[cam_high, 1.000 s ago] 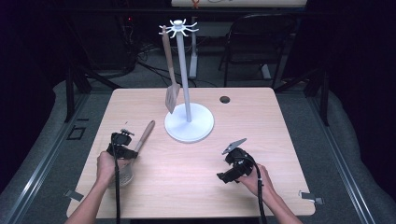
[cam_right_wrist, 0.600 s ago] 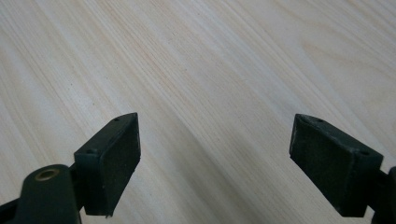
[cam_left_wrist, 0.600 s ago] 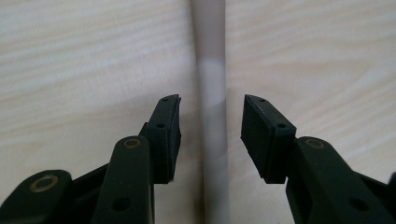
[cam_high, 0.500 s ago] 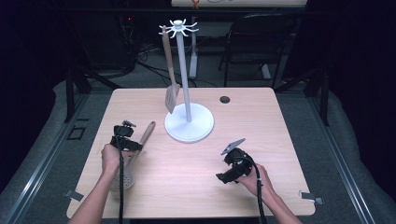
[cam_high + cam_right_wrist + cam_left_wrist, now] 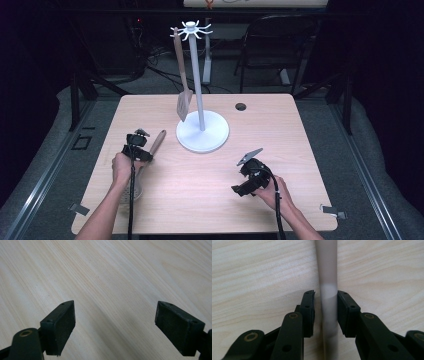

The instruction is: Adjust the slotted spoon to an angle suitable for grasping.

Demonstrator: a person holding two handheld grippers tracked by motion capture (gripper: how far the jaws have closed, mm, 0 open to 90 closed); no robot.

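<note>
— Fingers, left gripper [image 5: 325, 312]: how were they set?

— Both black pads [image 5: 308, 312] stood either side of the pale grey handle of the slotted utensil [image 5: 327, 277], the right pad touching it, the left with a thin gap; I could not tell whether they were clamped. Item lay flat on the light wooden table [image 5: 300, 130], near its left edge, brown wooden end [image 5: 157, 141] aimed towards the white round-based stand [image 5: 202, 132], perforated head [image 5: 134, 189] by the person's left hand [image 5: 121, 167].

— And the right gripper [image 5: 115, 325]?

— Released, jaws wide apart, bare tabletop between them. Located at the table's front right in the person's right hand [image 5: 270, 192], well apart from the utensil.

— Other entries?

— One wooden-handled spatula [image 5: 182, 85], hanging from the stand's top hooks, blade just above the base.
</note>
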